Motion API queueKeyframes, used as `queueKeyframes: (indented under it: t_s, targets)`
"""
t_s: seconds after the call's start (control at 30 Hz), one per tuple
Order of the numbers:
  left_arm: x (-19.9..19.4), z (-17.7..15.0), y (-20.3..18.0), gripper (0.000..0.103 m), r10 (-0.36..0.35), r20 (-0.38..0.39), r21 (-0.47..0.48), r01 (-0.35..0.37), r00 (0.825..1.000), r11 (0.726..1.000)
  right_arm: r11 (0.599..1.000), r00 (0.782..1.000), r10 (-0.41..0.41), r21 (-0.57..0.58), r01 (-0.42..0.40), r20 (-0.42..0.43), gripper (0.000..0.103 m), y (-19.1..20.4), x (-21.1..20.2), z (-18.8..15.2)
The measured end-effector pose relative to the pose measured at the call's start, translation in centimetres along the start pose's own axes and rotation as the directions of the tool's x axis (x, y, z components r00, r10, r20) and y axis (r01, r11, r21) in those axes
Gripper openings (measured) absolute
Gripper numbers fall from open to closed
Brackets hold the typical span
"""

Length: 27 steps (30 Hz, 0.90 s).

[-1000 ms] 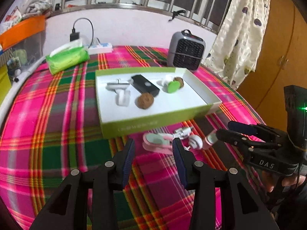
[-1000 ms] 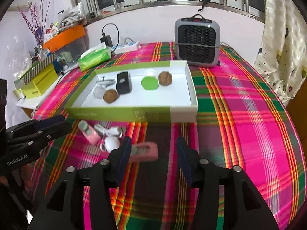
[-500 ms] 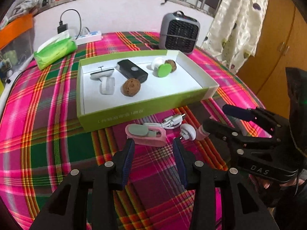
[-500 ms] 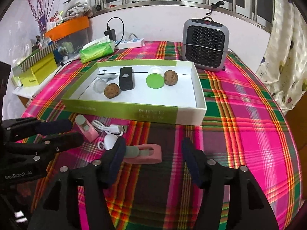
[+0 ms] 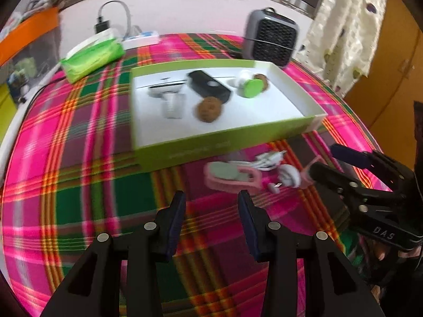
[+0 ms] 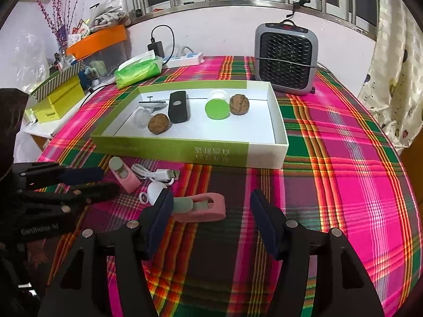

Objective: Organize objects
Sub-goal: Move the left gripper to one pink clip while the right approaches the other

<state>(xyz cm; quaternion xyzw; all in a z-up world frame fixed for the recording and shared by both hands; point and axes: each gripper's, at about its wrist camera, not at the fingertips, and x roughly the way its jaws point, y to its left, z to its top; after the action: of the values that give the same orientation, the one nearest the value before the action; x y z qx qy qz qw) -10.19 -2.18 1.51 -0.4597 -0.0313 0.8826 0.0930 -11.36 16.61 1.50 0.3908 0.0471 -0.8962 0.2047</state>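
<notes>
A green-and-white shallow box (image 6: 238, 153) (image 5: 224, 142) on the plaid cloth holds two walnuts (image 6: 158, 123), a black device (image 6: 179, 107), a green-lidded jar (image 6: 217, 108), a clear cup and a clip. In front of the box lie two pink clips (image 6: 201, 207) (image 6: 123, 175), a white cable (image 6: 156, 174) and a white plug (image 6: 156, 191). In the left wrist view one pink clip (image 5: 232, 178) lies just beyond my open, empty left gripper (image 5: 211, 208). My right gripper (image 6: 208, 208) is open around the near pink clip without touching it.
A grey fan heater (image 6: 286, 59) stands behind the box. A green tissue pack (image 6: 138, 71) and a power strip (image 6: 185, 59) lie at the back left. Yellow boxes (image 6: 59, 100) and an orange tray (image 6: 97, 39) sit on a side shelf.
My right gripper has opened wider and moved back a little from the box. My left gripper has shifted left; the pink clip now lies to its right.
</notes>
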Motion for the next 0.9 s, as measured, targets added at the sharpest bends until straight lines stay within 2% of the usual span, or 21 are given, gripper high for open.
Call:
queueKeyframes:
  t_s: [0.07, 0.13, 0.3, 0.4, 0.7, 0.9]
  targets:
    - [0.0, -0.1, 0.8, 0.039, 0.015, -0.004, -0.025, -0.015, 1.000, 1.000, 1.000, 1.000, -0.017, -0.006, 0.017, -0.006, 0.061, 0.0, -0.2, 0.0]
    - [-0.2, -0.3, 1.3, 0.039, 0.000, 0.011, -0.034, 0.000, 1.000, 0.999, 0.999, 1.000, -0.030, -0.014, 0.030, -0.008, 0.061, 0.0, -0.4, -0.1]
    - [-0.7, 0.5, 1.7, 0.039, -0.073, 0.061, -0.060, 0.077, 0.995, 0.995, 1.000, 0.999, 0.023, 0.011, -0.023, -0.022, 0.061, -0.1, -0.4, -0.5]
    - [-0.9, 1.0, 1.5, 0.039, -0.118, 0.086, -0.062, 0.124, 0.989, 0.990, 0.999, 0.999, 0.031, -0.020, -0.032, -0.033, 0.061, 0.6, -0.3, -0.8]
    - [0.2, 2.0, 0.8, 0.039, -0.188, 0.083, -0.016, 0.190, 0.979, 0.982, 0.997, 0.996, -0.070, -0.020, 0.069, -0.052, 0.061, 0.4, 0.5, -0.3]
    - [0.2, 1.4, 0.0, 0.039, -0.241, 0.058, 0.029, 0.239, 0.969, 0.970, 0.988, 0.986, -0.145, 0.049, 0.149, -0.077, 0.061, -1.6, 0.6, -0.2]
